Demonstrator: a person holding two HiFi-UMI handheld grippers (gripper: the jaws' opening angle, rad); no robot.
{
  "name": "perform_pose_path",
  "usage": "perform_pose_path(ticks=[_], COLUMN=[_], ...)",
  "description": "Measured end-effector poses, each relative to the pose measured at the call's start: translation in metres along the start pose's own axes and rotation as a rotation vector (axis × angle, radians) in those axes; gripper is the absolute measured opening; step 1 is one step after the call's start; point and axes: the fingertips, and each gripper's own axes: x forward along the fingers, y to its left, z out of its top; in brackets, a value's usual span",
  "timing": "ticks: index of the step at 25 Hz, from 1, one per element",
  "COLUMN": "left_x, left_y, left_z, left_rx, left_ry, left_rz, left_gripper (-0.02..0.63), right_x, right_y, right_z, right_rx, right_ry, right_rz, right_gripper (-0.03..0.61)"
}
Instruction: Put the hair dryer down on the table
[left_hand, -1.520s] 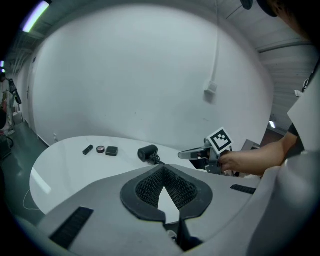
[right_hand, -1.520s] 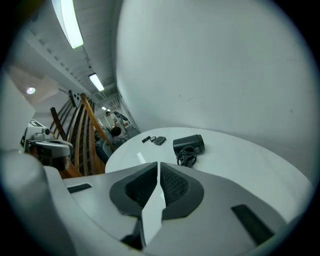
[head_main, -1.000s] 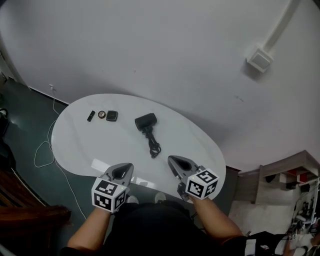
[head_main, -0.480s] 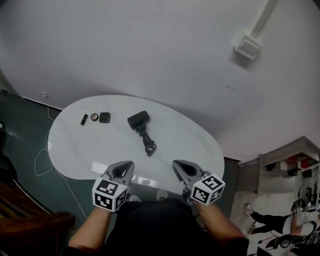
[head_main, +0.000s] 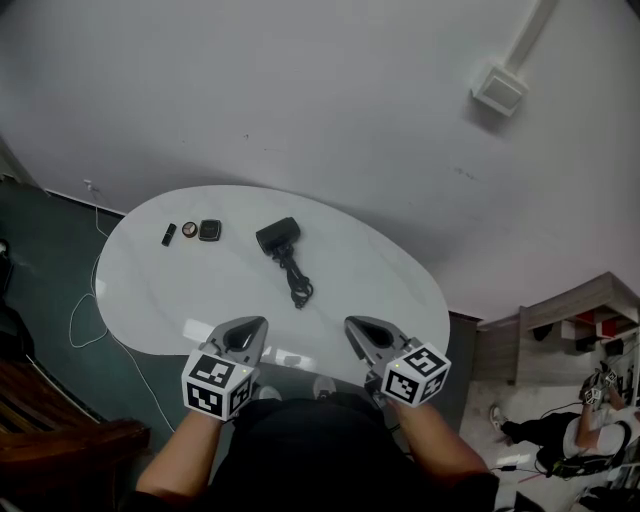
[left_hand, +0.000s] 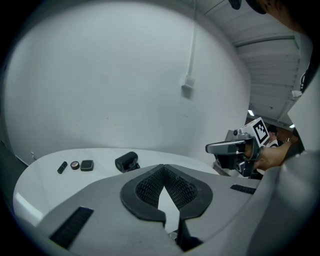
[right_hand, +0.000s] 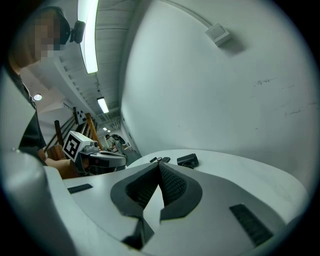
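Cord coil (head_main: 300, 292) of hair dryer (head_main: 279, 235), only in head view

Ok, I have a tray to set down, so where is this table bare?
Crowded: the far-left edge, where the tube, round compact and square case sit together. Bare: the right end of the table, right of the hair dryer and cord; also the near-left stretch between those three and the left gripper.
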Motion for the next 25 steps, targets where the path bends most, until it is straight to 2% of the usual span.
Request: perform_pose_path(ticks=[25], left_x=[-0.013], left_y=[0.0], left_z=[-0.001], left_rx=[-0.011], left_ry=[-0.021], left_rz=[0.029], left_gripper=[0.011], right_x=[0.003], right_y=[0.006], right_z=[-0.009], right_rx=[-0.024], right_ry=[0.041], right_rz=[0.029], right_gripper=[0.008])
